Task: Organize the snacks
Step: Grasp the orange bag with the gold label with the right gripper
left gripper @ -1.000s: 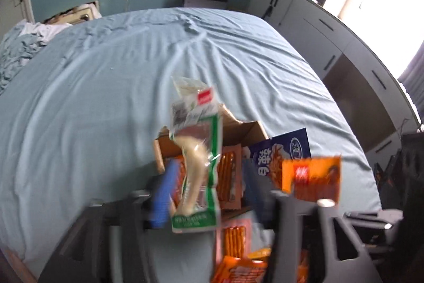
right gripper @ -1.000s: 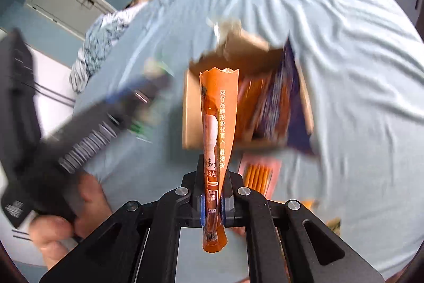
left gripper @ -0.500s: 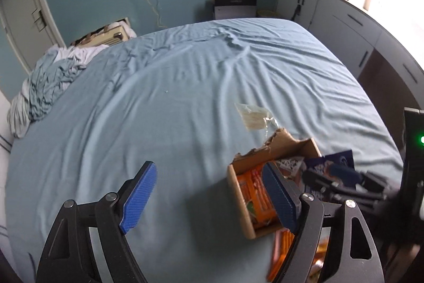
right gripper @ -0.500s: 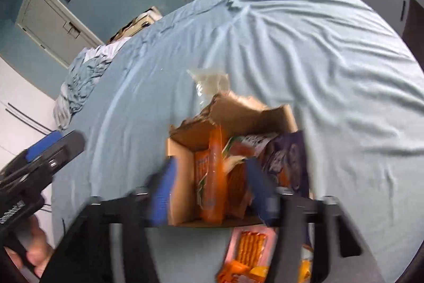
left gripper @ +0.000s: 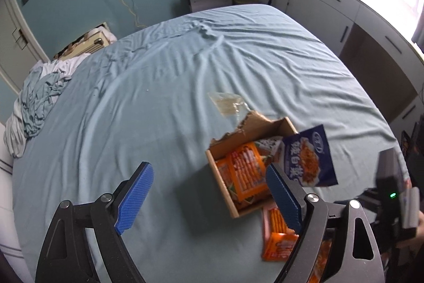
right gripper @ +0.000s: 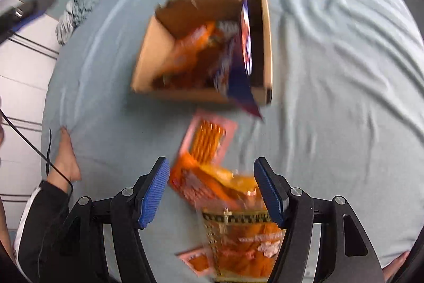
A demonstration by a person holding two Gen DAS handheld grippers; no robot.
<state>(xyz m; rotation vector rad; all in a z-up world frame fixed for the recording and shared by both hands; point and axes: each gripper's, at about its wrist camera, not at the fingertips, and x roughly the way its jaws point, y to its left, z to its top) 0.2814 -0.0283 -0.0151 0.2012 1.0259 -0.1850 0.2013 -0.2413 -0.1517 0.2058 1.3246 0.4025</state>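
Left wrist view:
- Left gripper (left gripper: 209, 194): jaws spread wide and just now widening further, nothing between the blue pads; it hangs above the bed (left gripper: 164, 102), which is covered by a wrinkled pale blue sheet.
- Cardboard box (left gripper: 250, 158): open-topped, with a torn flap at its far edge, resting on the bed right of centre. Inside lie orange snack packets (left gripper: 245, 171) and a partly hidden white-and-green packet.
- Dark blue snack bag (left gripper: 308, 161): stands tilted at the box's right side, its printed face turned to the camera.
- Clear empty wrapper (left gripper: 228, 104): flat on the sheet just beyond the torn flap.
- Loose orange and pink packets (left gripper: 278, 235): on the sheet just in front of the box, partly behind the right finger.
- Crumpled bedding (left gripper: 39, 94): heaped at the bed's far left.
- White cabinets (left gripper: 331, 4): along the right wall under a bright window.

Right wrist view (blurred):
- Right gripper (right gripper: 212, 192): jaws apart, pressing on nothing, poised over a pile of packets on the sheet.
- Pile (right gripper: 212, 184): orange packets overlapping, a pink-edged packet of orange sticks (right gripper: 209, 139) beyond them, and a large clear bag with a gold-and-black band (right gripper: 241, 238) nearest the camera.
- Box: beyond the pile, holding orange packets; the blue bag stands on edge along its right side.
- Person: a bare foot (right gripper: 66, 158) and dark trouser leg at the bed's left edge.
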